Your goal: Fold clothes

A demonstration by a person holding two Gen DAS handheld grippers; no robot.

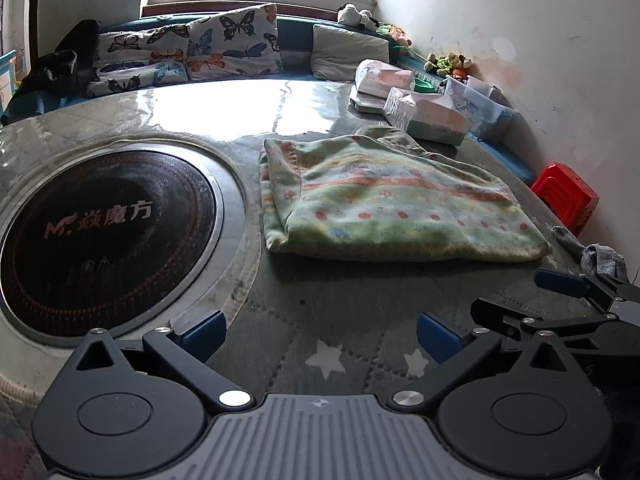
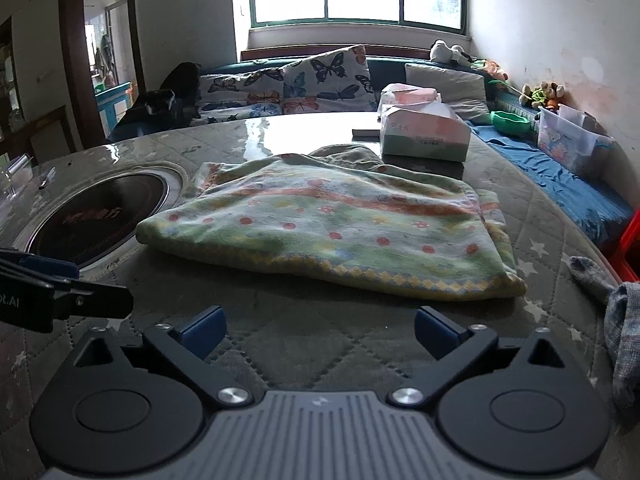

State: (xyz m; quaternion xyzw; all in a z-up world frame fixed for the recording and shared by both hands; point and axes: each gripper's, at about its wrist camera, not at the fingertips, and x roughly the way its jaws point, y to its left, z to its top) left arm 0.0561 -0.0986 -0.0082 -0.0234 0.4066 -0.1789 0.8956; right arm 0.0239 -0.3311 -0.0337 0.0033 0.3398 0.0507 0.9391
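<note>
Rt hand-held gripper (image 2: 320, 330) view only: doorway (image 2: 106, 52).

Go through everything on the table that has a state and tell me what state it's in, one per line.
Patterned garment: folded, lying flat on the table, held by neither claw.
Left claw: open, holding nothing, short of the garment.
Right claw: open, holding nothing, short of the garment.
Tissue box: open at the top, behind the garment.
Grey sock: loose, unfolded, at the table's right edge.
</note>
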